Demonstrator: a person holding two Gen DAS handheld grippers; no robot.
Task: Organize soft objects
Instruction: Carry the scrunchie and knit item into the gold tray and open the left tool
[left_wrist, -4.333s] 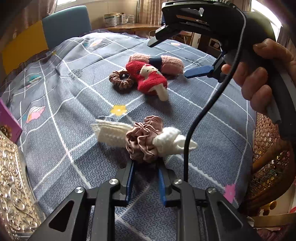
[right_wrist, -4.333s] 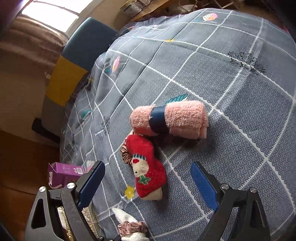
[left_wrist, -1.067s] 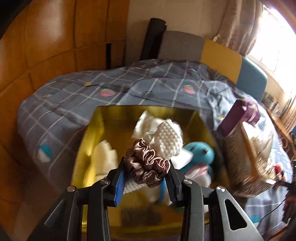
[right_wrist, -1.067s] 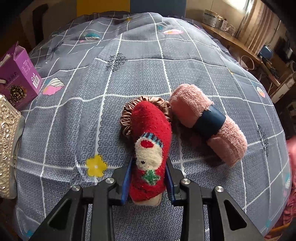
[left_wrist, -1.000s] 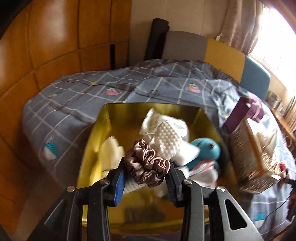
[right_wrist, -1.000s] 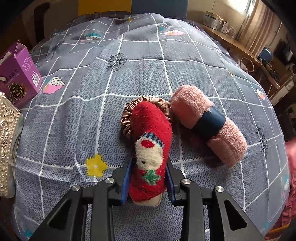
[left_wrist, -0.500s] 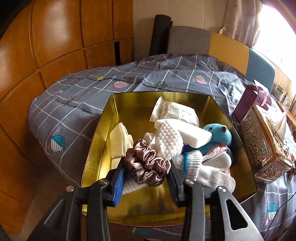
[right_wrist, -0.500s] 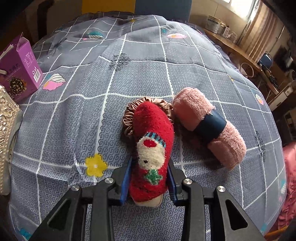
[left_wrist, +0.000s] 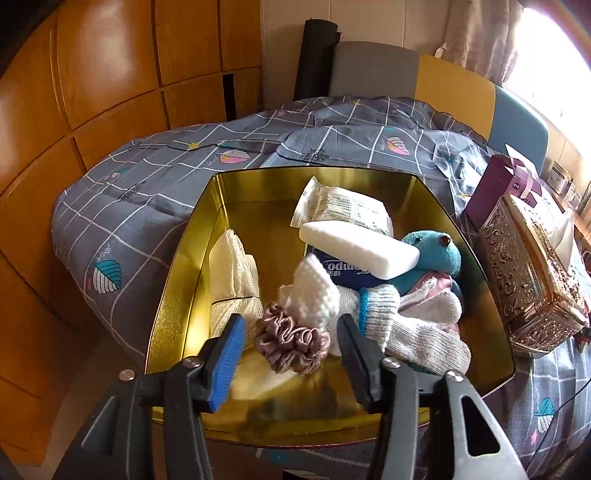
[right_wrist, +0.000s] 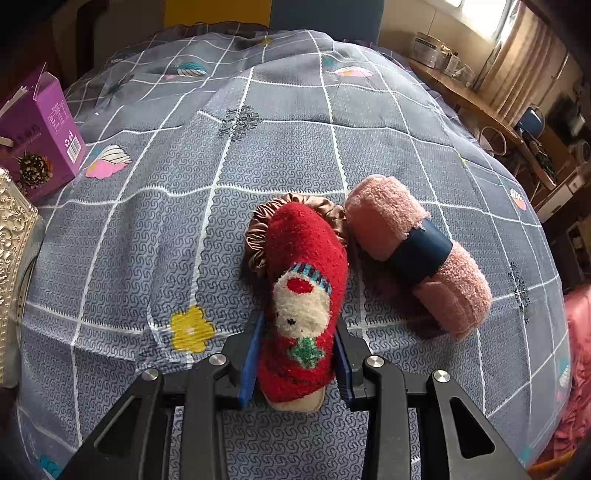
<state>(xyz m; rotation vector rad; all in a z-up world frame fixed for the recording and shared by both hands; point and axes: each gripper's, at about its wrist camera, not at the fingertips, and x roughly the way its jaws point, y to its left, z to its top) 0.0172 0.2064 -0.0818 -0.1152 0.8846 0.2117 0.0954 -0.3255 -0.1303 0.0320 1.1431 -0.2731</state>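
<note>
In the left wrist view my left gripper (left_wrist: 291, 339) is open above the gold tin (left_wrist: 177, 266). The mauve satin scrunchie (left_wrist: 293, 341) with its white knit piece (left_wrist: 312, 297) lies loose in the tin between the jaws. The tin also holds a blue plush (left_wrist: 436, 253), a white sponge (left_wrist: 358, 245), knit socks (left_wrist: 410, 328) and a packet (left_wrist: 351, 210). In the right wrist view my right gripper (right_wrist: 297, 354) is shut on the red Santa sock (right_wrist: 304, 291), which lies on the grey bedspread over a brown scrunchie (right_wrist: 258, 236). A rolled pink towel (right_wrist: 417, 251) lies just to its right.
A silver embossed box (left_wrist: 528, 277) and a purple carton (left_wrist: 502, 188) stand right of the tin; both show at the left edge of the right wrist view, the carton (right_wrist: 37, 136) and the box (right_wrist: 14, 258). Wooden wall panels rise behind the bed.
My left gripper opened and let the mauve scrunchie and white knit piece drop into the tin. My right gripper stays shut on the red sock and has barely moved.
</note>
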